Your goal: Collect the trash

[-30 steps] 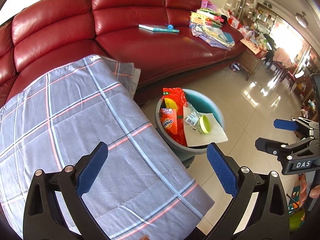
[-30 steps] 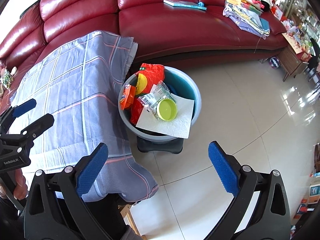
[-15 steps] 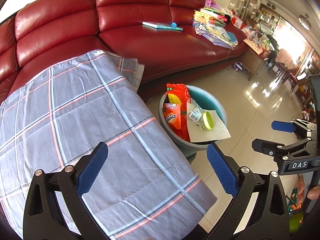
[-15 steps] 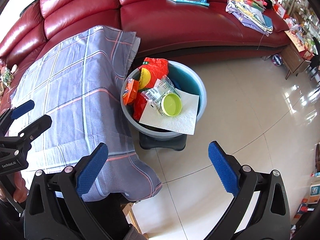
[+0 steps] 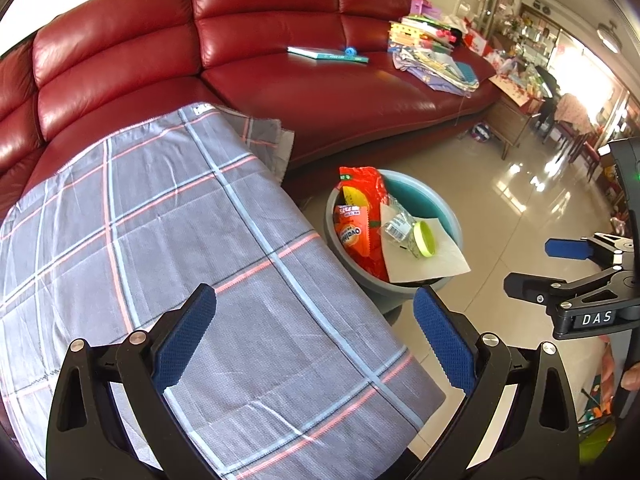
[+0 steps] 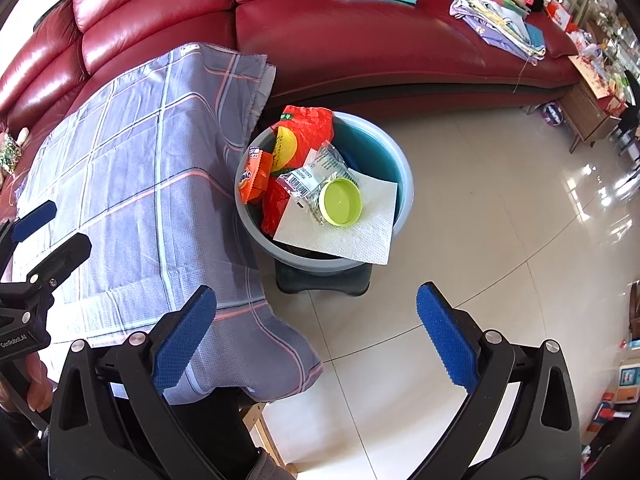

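Note:
A grey-blue bin (image 6: 400, 184) (image 5: 446, 212) stands on a dark stool on the floor beside the table. It holds a red-orange snack bag (image 6: 308, 124), an orange packet (image 6: 252, 178), a clear wrapper with a barcode (image 6: 316, 172), a white napkin (image 6: 352, 232) and a lime-green lid (image 6: 342, 202) (image 5: 425, 239). My left gripper (image 5: 314, 340) is open and empty above the checked grey tablecloth (image 5: 160, 216). My right gripper (image 6: 316, 336) is open and empty above the floor, in front of the bin.
A red leather sofa (image 5: 280, 40) curves behind the table and bin, with a book (image 5: 326, 54) and a pile of papers (image 5: 432, 60) on it. Shiny floor tiles (image 6: 500, 220) spread to the right. Wooden furniture (image 5: 516, 120) stands far right.
Both views have drifted a little, so the bin sits slightly further right and lower in each. Both grippers stay open and empty.

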Tool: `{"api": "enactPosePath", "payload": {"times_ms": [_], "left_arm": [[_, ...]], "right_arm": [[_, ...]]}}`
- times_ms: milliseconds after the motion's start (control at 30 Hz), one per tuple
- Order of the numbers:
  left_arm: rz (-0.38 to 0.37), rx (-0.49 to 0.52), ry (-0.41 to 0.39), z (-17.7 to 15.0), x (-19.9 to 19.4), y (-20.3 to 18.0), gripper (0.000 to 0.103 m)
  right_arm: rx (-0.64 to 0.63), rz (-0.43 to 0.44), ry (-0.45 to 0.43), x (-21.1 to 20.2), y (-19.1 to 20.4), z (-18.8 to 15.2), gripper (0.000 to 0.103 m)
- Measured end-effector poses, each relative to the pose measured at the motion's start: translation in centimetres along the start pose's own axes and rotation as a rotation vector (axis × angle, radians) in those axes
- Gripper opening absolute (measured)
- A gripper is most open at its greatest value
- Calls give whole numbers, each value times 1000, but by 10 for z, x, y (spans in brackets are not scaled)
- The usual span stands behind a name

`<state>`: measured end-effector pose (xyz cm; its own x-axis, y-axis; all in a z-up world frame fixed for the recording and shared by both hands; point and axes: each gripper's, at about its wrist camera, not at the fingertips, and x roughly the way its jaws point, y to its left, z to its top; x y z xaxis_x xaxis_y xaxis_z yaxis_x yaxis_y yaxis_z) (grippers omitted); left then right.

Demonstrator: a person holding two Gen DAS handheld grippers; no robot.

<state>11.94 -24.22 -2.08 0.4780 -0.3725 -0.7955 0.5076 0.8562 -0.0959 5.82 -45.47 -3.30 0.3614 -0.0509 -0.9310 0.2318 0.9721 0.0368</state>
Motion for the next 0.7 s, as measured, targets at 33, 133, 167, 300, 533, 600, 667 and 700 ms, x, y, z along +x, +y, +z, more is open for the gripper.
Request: {"api": "enactPosePath", "payload": {"times_ms": [33, 133, 167, 300, 533, 600, 667, 700], "left_arm": [[1, 1, -1, 0, 0, 0, 99], [7, 5, -3, 0, -1, 0, 99], [10, 8, -3, 0, 0, -1, 99], [12, 9, 11, 0, 2, 0, 99], [23, 13, 25, -1, 4, 1, 99], [16, 12, 31, -1, 5, 2, 99], [18, 8, 41, -1, 6, 3, 99], [21, 2, 44, -1, 6, 3, 99]], "right_arm": [[-1, 1, 1, 1, 0, 0, 96], [1, 7, 9, 3, 0, 1, 96], [1, 7, 10, 3, 0, 1, 96], [-2, 2, 14, 6, 2, 1, 96], [-4, -17, 18, 7, 2, 1, 96], [-6, -25, 16, 7, 1, 2, 96], [-7, -32, 14, 7, 1, 2, 96], [-9, -33, 13, 6, 0, 2, 96]]}}
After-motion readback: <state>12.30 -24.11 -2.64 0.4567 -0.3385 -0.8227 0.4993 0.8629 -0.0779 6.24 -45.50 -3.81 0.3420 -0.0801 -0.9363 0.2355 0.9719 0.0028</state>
